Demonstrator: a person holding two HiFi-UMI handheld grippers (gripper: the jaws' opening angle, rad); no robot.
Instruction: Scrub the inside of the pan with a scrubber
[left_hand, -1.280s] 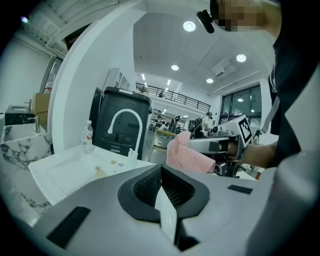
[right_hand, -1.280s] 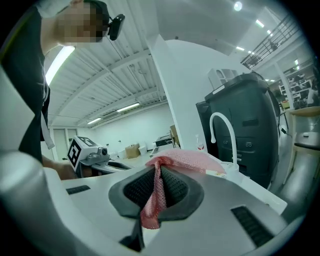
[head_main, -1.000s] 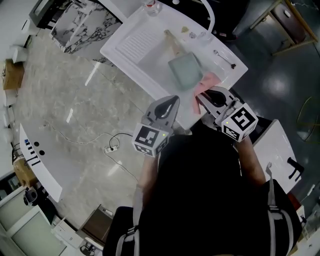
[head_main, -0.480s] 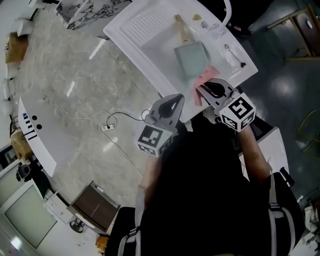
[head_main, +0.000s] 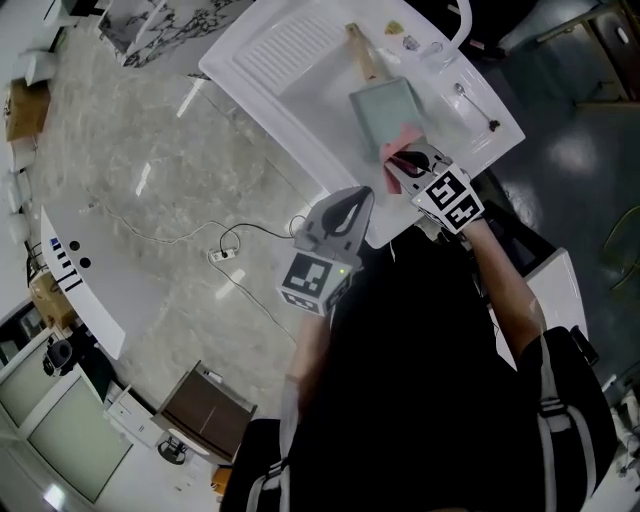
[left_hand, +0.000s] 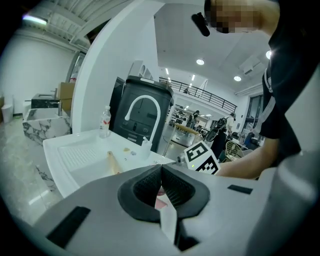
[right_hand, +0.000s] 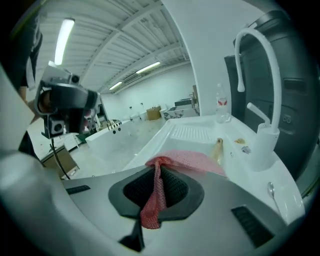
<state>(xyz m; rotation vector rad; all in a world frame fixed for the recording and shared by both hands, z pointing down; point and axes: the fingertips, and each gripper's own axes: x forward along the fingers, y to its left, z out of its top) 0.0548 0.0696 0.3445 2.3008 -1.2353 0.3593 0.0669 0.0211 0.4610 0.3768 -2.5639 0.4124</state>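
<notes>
Mesh this limp weighs almost nothing and bunches easily: your right gripper (right_hand: 157, 167) pinches a narrow fold of the pink net scrubber (right_hand: 151, 202), upper right of centre in the head view, at the near corner of the square pale-green pan (head_main: 385, 108) in the white sink (head_main: 262, 62). That pan may slide; its wooden handle (head_main: 360, 50) looks the surest hold for your left gripper (left_hand: 161, 172), whose jaws are pressed together, empty.

One pan (head_main: 385, 110), one scrubber (right_hand: 190, 160) (pink mesh), one spoon (head_main: 476, 107), one bottle (left_hand: 104, 121), one faucet (right_hand: 263, 142).
</notes>
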